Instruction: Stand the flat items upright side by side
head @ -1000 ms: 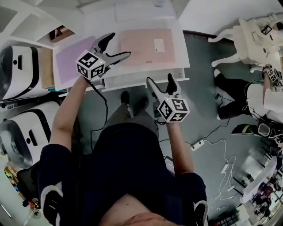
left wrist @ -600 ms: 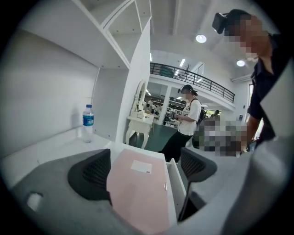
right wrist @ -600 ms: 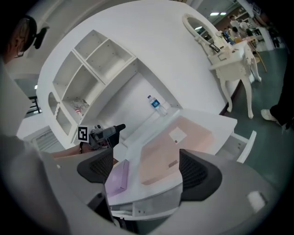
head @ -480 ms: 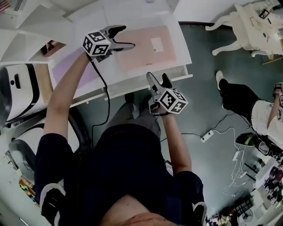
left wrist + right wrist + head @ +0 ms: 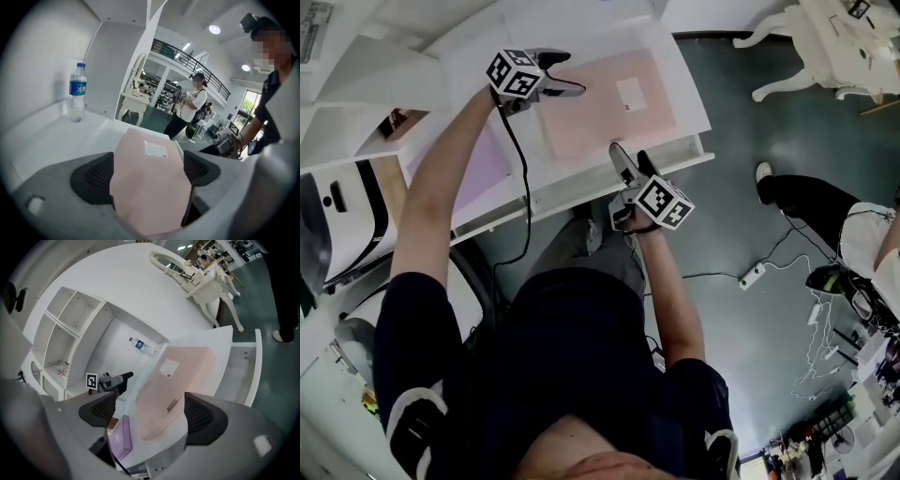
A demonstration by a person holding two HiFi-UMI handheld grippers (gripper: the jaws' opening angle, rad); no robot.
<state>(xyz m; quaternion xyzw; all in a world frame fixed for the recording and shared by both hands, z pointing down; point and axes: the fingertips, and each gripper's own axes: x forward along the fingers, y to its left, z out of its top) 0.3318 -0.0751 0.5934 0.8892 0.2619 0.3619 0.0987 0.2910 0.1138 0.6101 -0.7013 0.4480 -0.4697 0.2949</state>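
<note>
Head view: left tongs (image 5: pixel 570 75) released, jaws spread over left edge of pink flat item (image 5: pixel 614 105), which lies flat on white desk (image 5: pixel 609 39). Purple flat item (image 5: pixel 476 169) also flat, beside it. Right tongs (image 5: pixel 629 155) released at desk front edge.

Left gripper view: pink item between parted jaws, contact unclear. Water bottle (image 5: pixel 77 92) upright at back.

Right gripper view: jaws apart, grasping nothing.

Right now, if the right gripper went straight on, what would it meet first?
Probably the pink folder lying flat on the white desk, at its near edge; depth is unclear. The right gripper is open.
</note>
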